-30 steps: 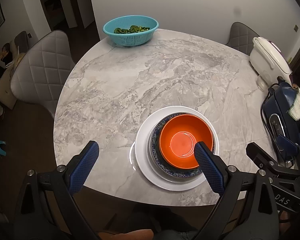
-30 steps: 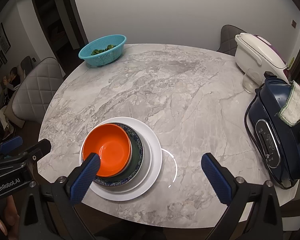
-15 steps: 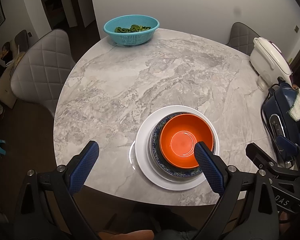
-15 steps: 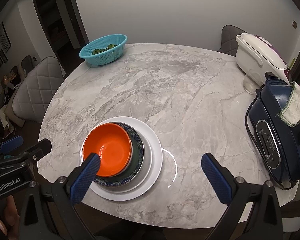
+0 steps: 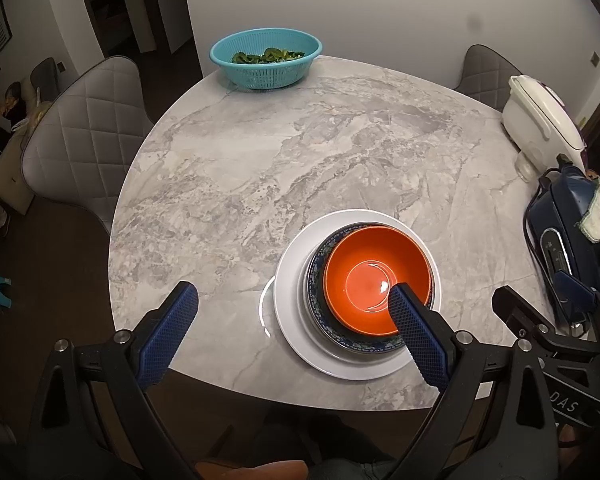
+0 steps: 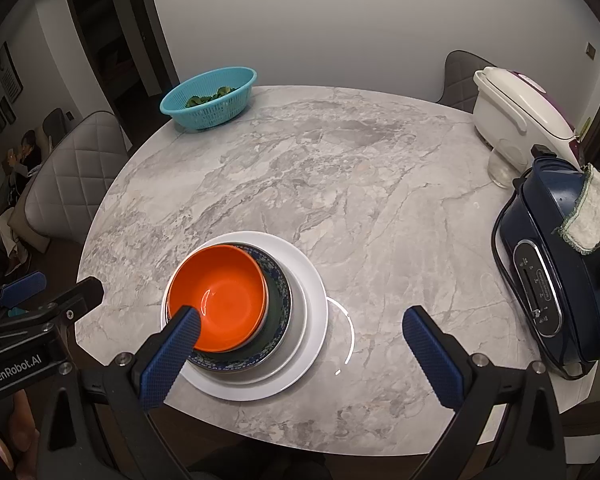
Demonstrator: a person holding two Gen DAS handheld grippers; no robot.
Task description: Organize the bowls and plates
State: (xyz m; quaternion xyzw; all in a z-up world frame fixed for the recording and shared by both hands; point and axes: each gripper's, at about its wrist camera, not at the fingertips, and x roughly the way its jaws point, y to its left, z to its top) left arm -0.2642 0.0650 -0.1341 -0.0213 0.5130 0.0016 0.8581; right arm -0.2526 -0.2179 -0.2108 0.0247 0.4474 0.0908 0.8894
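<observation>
An orange bowl sits inside a dark blue patterned bowl, which rests on a white plate near the front edge of the marble table. My left gripper hangs open above the table's front edge, its right finger in front of the orange bowl. My right gripper is also open with nothing held, its left finger overlapping the bowl stack in view.
A teal colander with greens stands at the far edge. A white rice cooker and a dark blue appliance with a cloth on it occupy the right side. Grey quilted chairs surround the table; a person sits far left.
</observation>
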